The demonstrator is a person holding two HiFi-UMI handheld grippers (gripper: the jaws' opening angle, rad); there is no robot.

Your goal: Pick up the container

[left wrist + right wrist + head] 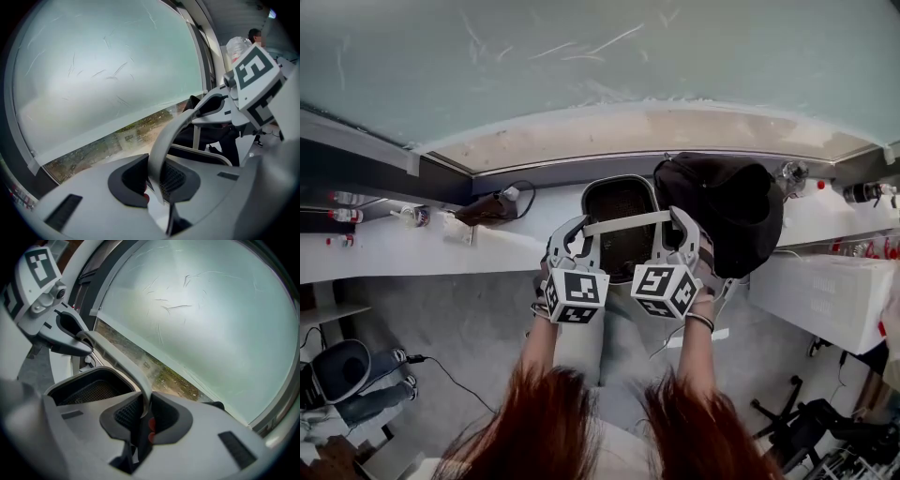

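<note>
The container point(619, 246) (dark, mesh-bottomed) is held by its pale handle point(628, 223), pinched at either end by the left gripper point(578, 234) and right gripper point(675, 228).

Dark mesh-bottomed container point(619, 202), pale handle point(628, 222) spanning top.

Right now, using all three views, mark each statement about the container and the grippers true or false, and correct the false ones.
1. The left gripper and the right gripper are both shut on the handle. True.
2. The container is bright red. False: it is dark.
3. In the head view, a black bag sits just right of the container. True.
4. The handle is black. False: it is pale grey.
</note>
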